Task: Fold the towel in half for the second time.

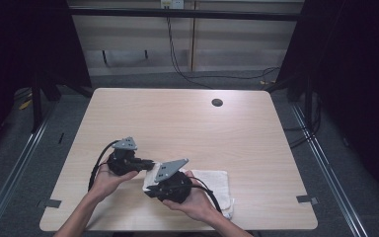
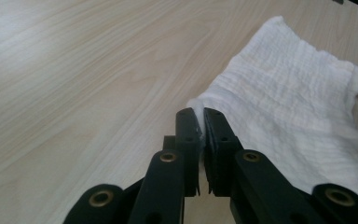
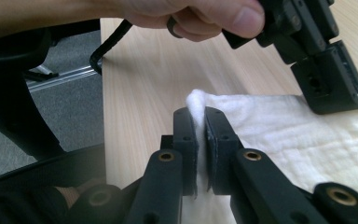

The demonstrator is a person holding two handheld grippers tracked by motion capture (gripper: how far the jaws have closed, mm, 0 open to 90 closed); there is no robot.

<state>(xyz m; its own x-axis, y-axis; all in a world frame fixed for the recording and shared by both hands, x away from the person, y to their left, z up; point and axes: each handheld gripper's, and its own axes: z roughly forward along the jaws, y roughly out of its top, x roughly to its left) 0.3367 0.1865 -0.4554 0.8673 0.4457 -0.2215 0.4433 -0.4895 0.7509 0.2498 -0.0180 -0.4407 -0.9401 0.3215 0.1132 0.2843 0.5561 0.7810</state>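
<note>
with the left gripper [image 2: 200,122] and right gripper [image 3: 200,120] each clamped on a corner of the white towel [image 1: 212,180] at the table's [image 1: 177,118] near edge, the grasp looks done, folding remains.

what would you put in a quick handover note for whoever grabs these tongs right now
Left tongs: shut on a corner of the white cloth.
Right tongs: shut on another corner of the same edge.
Cloth: lies at the table's near edge, towards the right, under both tongs.
Done: both corners pinched.
Left: probably lift the held edge and fold or spread the cloth; it has not left the table yet.
</note>
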